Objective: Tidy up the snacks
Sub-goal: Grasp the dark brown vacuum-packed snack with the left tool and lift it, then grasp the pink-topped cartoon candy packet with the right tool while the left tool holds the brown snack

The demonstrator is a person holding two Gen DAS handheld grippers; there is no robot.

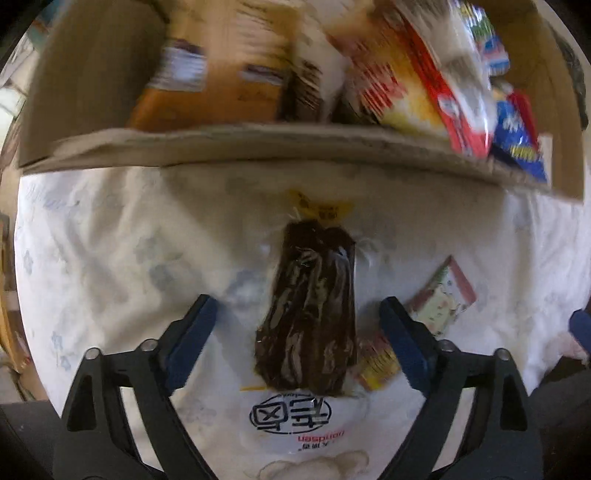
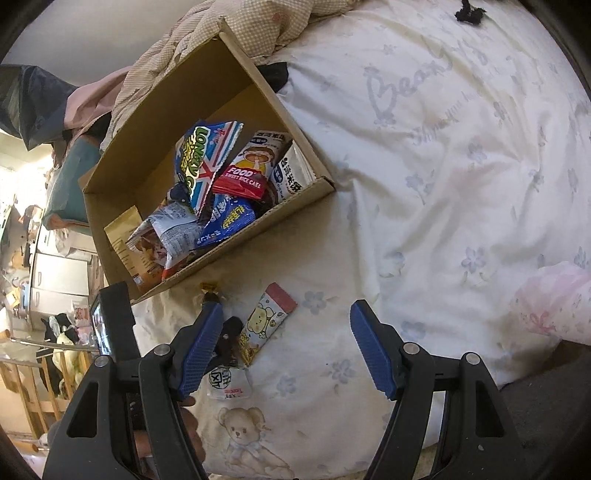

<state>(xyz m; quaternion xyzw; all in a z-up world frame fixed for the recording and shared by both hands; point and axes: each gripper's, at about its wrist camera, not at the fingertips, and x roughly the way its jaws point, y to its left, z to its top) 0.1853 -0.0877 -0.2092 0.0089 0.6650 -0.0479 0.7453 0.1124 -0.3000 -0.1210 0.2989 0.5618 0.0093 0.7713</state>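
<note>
Most snacks already fill the brown cardboard box [image 2: 147, 122] on the bed. A clear packet of dark dried snack [image 1: 310, 314] and a bear-printed wrapper [image 2: 267, 321] lie near it; the left gripper [image 1: 299, 332] straddles the packet, both jaws released.

Box [image 1: 258, 144] snacks motion-blurred in left wrist view, labels unreadable, dark packet [image 2: 228, 341] half hidden behind right gripper's finger [image 2: 201, 350], pink bag [image 2: 554, 299] cut off at right edge

A white floral bedsheet [image 2: 461, 155] with a teddy-bear print, a checked quilt [image 2: 258, 22], a pink bag [image 2: 550, 295].
</note>
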